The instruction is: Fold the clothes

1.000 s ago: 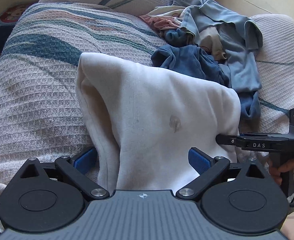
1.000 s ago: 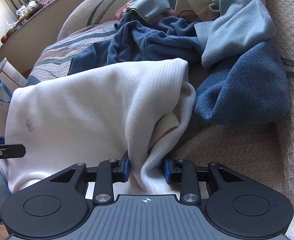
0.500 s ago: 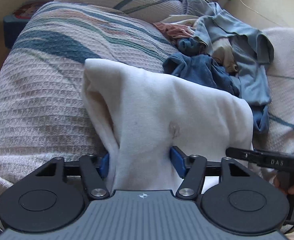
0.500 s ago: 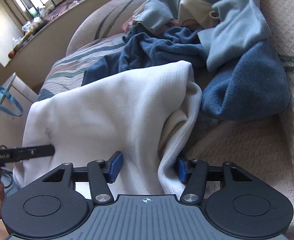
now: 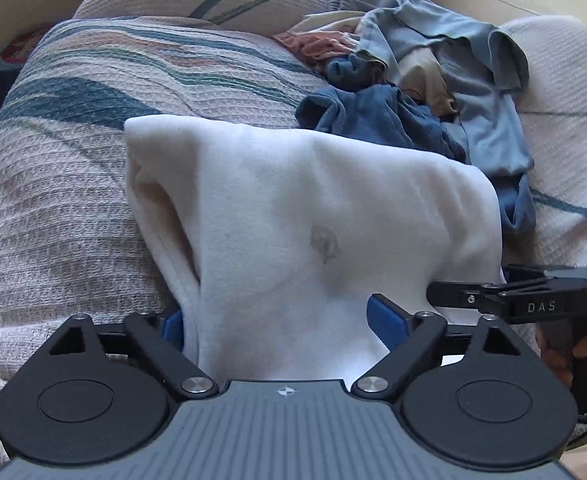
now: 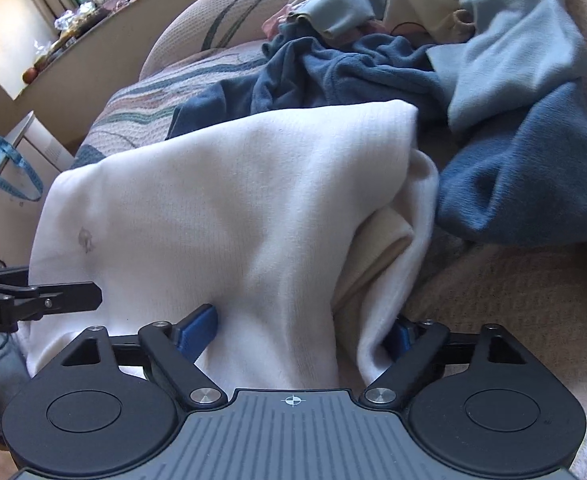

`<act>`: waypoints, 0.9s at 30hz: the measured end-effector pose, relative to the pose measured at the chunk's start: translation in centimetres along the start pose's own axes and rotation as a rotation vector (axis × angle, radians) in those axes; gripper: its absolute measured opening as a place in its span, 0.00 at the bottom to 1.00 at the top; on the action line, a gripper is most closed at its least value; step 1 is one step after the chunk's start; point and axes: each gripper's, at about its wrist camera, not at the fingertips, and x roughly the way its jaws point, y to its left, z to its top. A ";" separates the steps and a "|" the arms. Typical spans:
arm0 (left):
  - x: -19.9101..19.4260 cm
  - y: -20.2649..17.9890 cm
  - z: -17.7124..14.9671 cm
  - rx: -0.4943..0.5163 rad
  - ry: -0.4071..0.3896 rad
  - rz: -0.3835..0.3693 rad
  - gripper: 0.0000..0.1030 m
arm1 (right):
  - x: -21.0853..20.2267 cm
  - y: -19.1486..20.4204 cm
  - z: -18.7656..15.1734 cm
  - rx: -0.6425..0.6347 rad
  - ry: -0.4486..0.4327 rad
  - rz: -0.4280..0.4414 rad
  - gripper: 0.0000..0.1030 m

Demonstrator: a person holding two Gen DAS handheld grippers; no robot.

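A white folded garment with a small grey mark lies on the woven sofa cover. My left gripper sits at its near left edge, jaws opening wide, with slack white cloth lying between the blue pads and nothing pinched. My right gripper is at the garment's near right edge beside the loose fold. Its jaws are opening too, the cloth resting between them unpressed. Each gripper's black finger shows in the other's view: the right gripper and the left gripper.
A heap of unfolded clothes lies behind the white garment: a dark blue fleece, a light blue garment and pink and cream pieces. A hand holds the right gripper. A sofa arm rises at the back.
The right gripper, earlier shut on the white garment's fold, has opened. The left gripper narrowed onto the near edge, then spread wide again. The garment lies where it was.
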 end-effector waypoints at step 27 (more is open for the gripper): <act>-10.6 1.5 5.7 -0.033 -0.220 0.134 0.20 | -6.6 7.8 5.5 -0.227 -0.263 0.051 0.25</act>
